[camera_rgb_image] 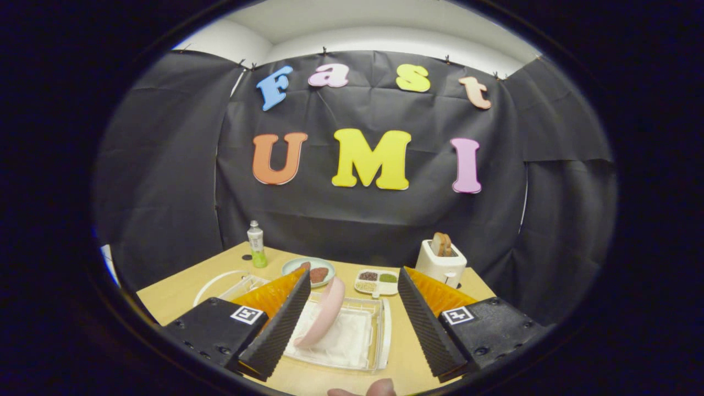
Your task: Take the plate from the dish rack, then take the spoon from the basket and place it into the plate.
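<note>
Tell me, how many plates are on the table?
2. A pink plate stands on edge in the clear dish rack, between the open hand-held gripper's fingers. A pale green plate with food lies beyond it, beside the bottle. Others may be hidden.

One gripper [352, 297], two fingers [286, 313] spread apart. One pink plate [324, 316] stands on edge between them in one clear dish rack [379, 335]. Beyond them: one bottle [256, 245], one toaster [441, 263], one food plate [300, 266], one divided tray [377, 282].

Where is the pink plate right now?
The pink plate stands on edge in the clear dish rack on the table, between the open hand-held gripper fingers, nearer the left one.
</note>
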